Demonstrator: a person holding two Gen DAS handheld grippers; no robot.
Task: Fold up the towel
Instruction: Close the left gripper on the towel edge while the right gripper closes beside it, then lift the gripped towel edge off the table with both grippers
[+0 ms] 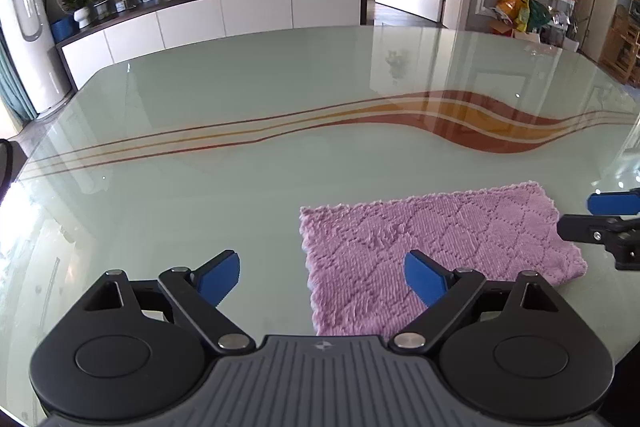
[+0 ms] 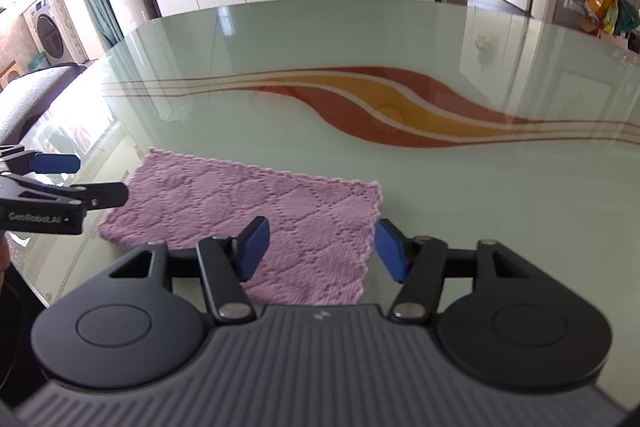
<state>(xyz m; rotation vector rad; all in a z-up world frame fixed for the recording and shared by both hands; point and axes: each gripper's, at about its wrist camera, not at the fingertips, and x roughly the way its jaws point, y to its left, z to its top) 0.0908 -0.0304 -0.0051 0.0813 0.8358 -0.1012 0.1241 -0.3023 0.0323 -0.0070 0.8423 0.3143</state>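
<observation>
Lilac terry towel [image 1: 436, 251] lies flat on a glass table [image 1: 240, 99], near its front edge, one layer as far as I can tell. Soft, light, floppy (likely to slide on glass), so best taken by its near corners. Left gripper [image 1: 322, 281] is spread wide over the towel's near-left edge, w/ one pad above cloth, one above glass. Right gripper [image 2: 320, 247] straddles the near-right corner, jaws apart, not pinching yet.
</observation>
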